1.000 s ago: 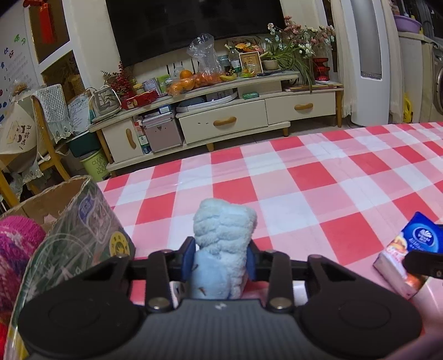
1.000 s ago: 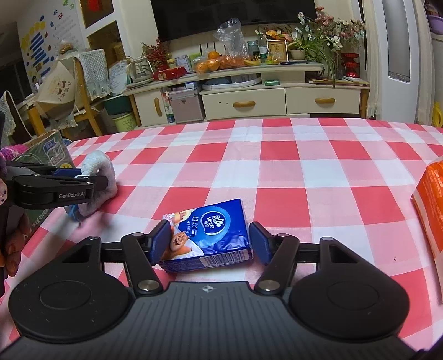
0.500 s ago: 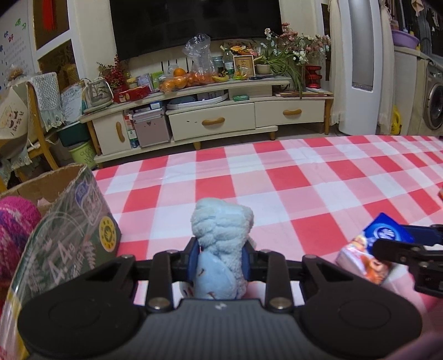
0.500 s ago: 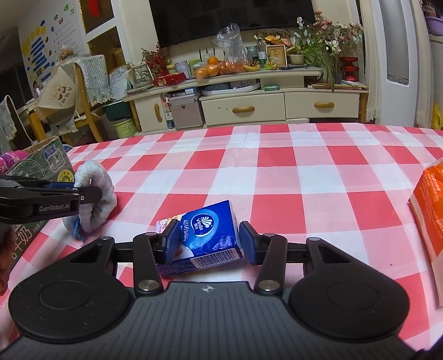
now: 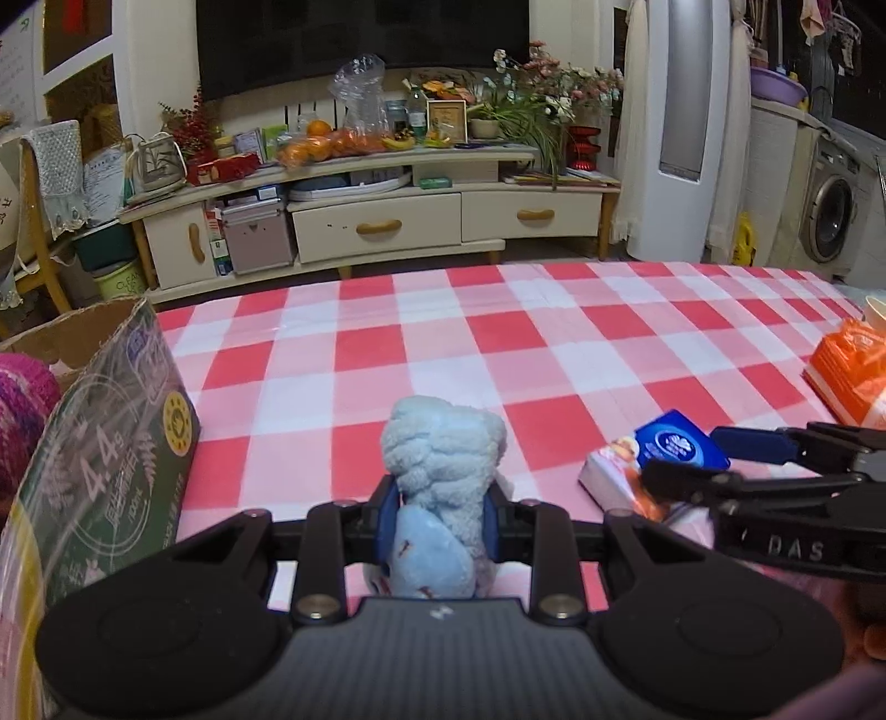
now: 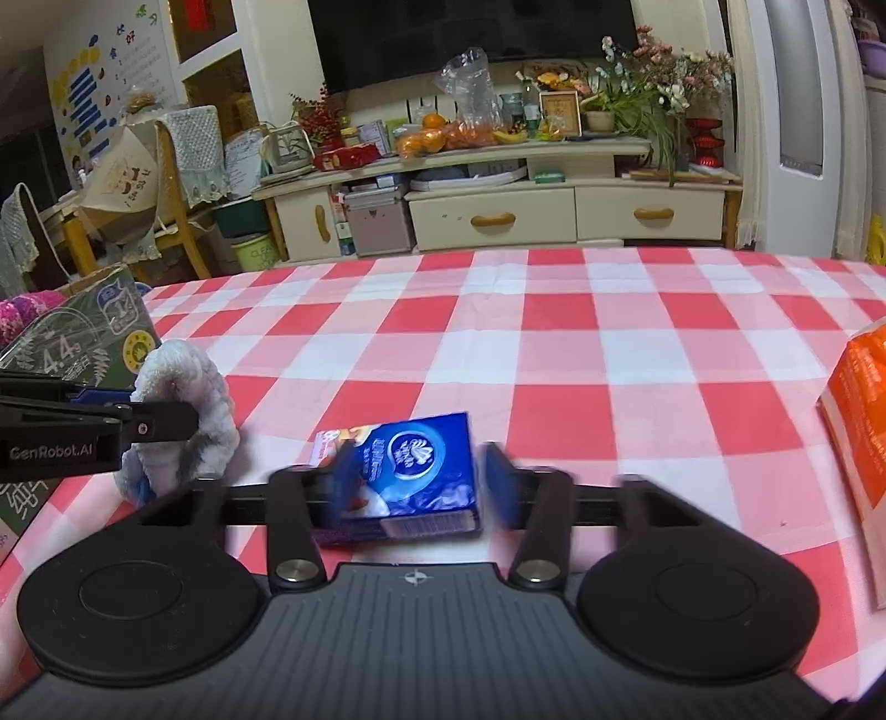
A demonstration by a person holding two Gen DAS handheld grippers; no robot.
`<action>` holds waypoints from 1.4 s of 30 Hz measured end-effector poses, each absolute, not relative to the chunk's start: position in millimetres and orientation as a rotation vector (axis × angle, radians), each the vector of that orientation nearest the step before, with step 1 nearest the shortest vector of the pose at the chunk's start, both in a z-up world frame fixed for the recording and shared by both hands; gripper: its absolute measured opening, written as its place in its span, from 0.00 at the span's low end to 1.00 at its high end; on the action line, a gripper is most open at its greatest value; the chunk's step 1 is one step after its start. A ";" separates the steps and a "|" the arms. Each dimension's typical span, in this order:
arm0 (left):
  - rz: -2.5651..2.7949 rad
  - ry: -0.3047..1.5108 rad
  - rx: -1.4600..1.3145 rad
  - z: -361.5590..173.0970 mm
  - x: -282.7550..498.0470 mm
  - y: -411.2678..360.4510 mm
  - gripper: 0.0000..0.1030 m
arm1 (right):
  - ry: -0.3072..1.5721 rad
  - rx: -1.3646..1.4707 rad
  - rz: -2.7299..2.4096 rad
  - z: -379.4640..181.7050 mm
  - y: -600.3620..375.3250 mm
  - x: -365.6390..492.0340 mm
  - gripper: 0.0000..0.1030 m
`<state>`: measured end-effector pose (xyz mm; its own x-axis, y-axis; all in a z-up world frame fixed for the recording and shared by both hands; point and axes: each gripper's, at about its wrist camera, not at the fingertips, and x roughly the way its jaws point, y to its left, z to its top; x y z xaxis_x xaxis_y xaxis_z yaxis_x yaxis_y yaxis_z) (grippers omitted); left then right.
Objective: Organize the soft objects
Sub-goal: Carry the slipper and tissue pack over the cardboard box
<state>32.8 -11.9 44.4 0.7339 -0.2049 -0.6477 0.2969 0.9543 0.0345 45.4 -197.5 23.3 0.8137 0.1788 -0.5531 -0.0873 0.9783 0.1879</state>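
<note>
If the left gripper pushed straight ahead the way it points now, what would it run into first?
Probably nothing nearby. The left gripper, shut on the blue plush toy, points across open checkered tablecloth. The cardboard box lies left of that line and the tissue pack right; depth is uncertain.

A dark TV [image 5: 360, 39] hangs above a cream cabinet [image 5: 376, 221] along the frame's top. A washer [image 5: 830, 213] stands upper right, a wooden chair [image 6: 177, 221] upper left.

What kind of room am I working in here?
Most likely a home living room: a TV above a cluttered low cabinet with drawers, a checked tablecloth on the work table, and a washing machine off to the side.
</note>
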 end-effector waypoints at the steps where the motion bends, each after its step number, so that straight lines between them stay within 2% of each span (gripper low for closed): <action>1: -0.277 0.702 0.140 44.0 33.5 -11.6 0.27 | 0.603 0.163 0.149 22.3 -196.5 45.1 0.94; 2: -0.278 0.708 0.139 43.5 34.0 -10.3 0.28 | 0.598 0.164 0.151 21.8 -194.7 44.6 0.99; 4: -0.280 0.715 0.133 42.4 36.3 -9.0 0.30 | 0.602 0.160 0.169 21.3 -189.9 45.3 1.00; 6: -0.281 0.725 0.126 40.6 39.1 -7.7 0.39 | 0.604 0.142 0.173 20.2 -183.2 46.3 1.00; 10: -0.263 0.753 0.140 28.5 48.2 -7.6 0.43 | 0.610 0.069 0.145 17.1 -170.3 51.1 1.00; 12: -0.262 0.769 0.113 23.2 53.4 -6.1 0.48 | 0.616 0.046 0.122 15.5 -167.2 54.1 1.00; 14: -0.267 0.763 0.099 21.1 55.7 -6.0 0.48 | 0.620 0.037 0.102 14.2 -167.0 56.9 1.00; 16: -0.274 0.761 0.102 20.4 56.9 -7.6 0.47 | 0.627 0.046 0.096 13.0 -168.5 59.4 0.92; 17: -0.277 0.761 0.101 20.5 56.8 -8.3 0.43 | 0.629 0.050 0.094 12.5 -168.8 60.6 0.88; 20: -0.294 0.756 0.115 21.9 53.6 -11.0 0.36 | 0.622 0.034 0.090 13.1 -166.5 60.5 0.87; 23: -0.295 0.753 0.122 24.0 50.6 -11.9 0.34 | 0.606 0.026 0.091 15.8 -164.7 57.8 0.87; 42: -0.316 0.630 0.019 86.8 13.5 6.3 0.33 | 0.515 0.044 0.083 47.3 -166.3 32.0 0.87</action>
